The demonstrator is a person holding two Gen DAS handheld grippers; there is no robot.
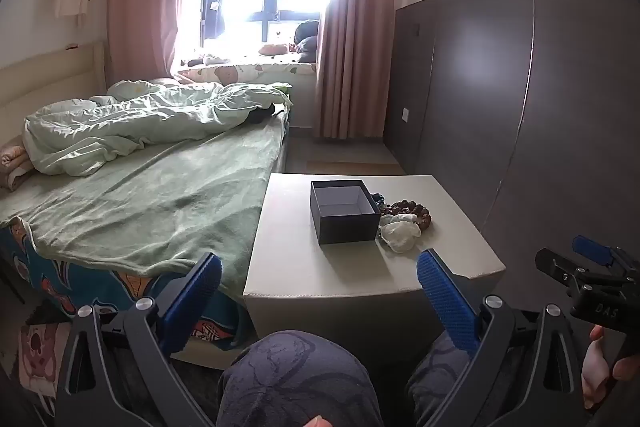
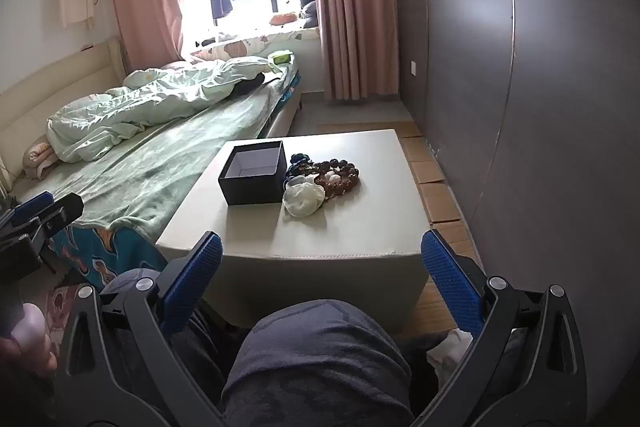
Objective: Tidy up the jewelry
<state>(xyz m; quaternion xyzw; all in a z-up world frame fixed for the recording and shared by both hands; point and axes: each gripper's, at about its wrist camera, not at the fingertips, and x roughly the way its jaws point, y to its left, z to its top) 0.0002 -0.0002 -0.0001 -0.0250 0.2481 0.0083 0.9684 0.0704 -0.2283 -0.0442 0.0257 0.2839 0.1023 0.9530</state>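
Both tongs, left (image 1: 320, 291) and right (image 2: 322, 267), gape empty; the bead bracelet (image 2: 340, 175) beside the box (image 2: 256, 174) looks light and slippery, best pinched across its strand

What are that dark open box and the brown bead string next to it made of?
The box looks like matte dark cardboard with a pale paper lining: thin straight walls, no shine. The bead string seems polished wood or seed, going by its brown, faintly glossy round beads; too small to be sure.
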